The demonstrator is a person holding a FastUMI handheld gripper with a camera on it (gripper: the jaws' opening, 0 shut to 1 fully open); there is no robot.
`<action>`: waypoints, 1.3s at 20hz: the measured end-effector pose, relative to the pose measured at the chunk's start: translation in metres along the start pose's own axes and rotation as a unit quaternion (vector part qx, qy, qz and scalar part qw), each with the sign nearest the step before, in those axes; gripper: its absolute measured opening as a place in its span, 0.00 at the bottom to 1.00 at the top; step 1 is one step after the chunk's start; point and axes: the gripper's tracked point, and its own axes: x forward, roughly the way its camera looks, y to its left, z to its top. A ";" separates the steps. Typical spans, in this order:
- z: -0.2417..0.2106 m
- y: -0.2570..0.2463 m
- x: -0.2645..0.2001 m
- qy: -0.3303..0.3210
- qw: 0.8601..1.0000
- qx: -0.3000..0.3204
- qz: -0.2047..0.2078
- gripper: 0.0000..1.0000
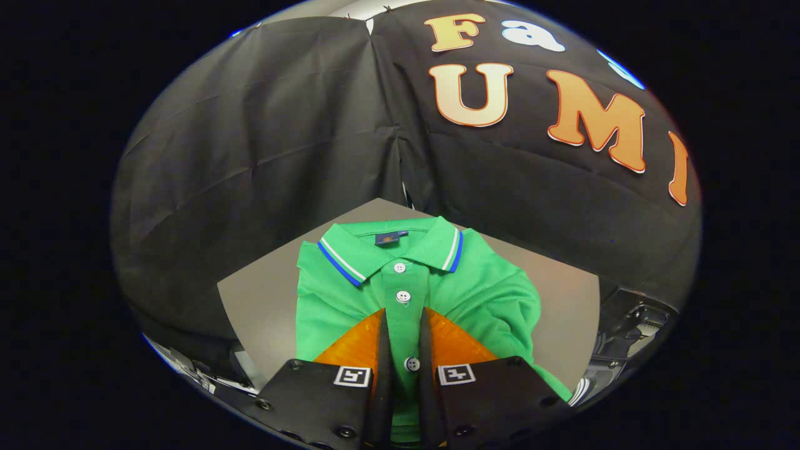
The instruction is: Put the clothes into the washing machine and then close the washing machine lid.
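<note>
On the grey table we see a folded green polo shirt lying flat, collar away from us, filling most of the tabletop's middle. Its collar carries white and blue stripes along the edge, and a dark label sits inside the neck. Our gripper hangs just above the shirt's front, its two orange-backed fingers drawn close together with only a narrow slot between them, straddling the button placket. We cannot tell whether they pinch any cloth. Three white buttons run down the placket, the lowest one between the fingers.
</note>
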 end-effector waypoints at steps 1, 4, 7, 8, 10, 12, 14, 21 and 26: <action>-0.002 0.003 -0.003 -0.005 1.000 -0.004 -0.003 0.25; 0.005 0.003 -0.001 -0.036 0.999 0.001 -0.006 0.11; 0.000 0.002 -0.006 -0.030 1.000 0.008 -0.004 0.11; 0.001 0.003 -0.011 -0.030 0.999 0.013 -0.001 0.10; 0.010 0.004 -0.021 -0.056 0.998 0.025 0.006 0.10; 0.024 0.002 -0.032 -0.089 0.995 0.036 0.011 0.10; 0.041 0.001 -0.044 -0.125 0.991 0.044 0.013 0.10; 0.071 -0.019 -0.110 -0.223 0.972 0.071 0.008 0.10; 0.087 -0.054 -0.162 -0.279 0.956 0.086 -0.013 0.10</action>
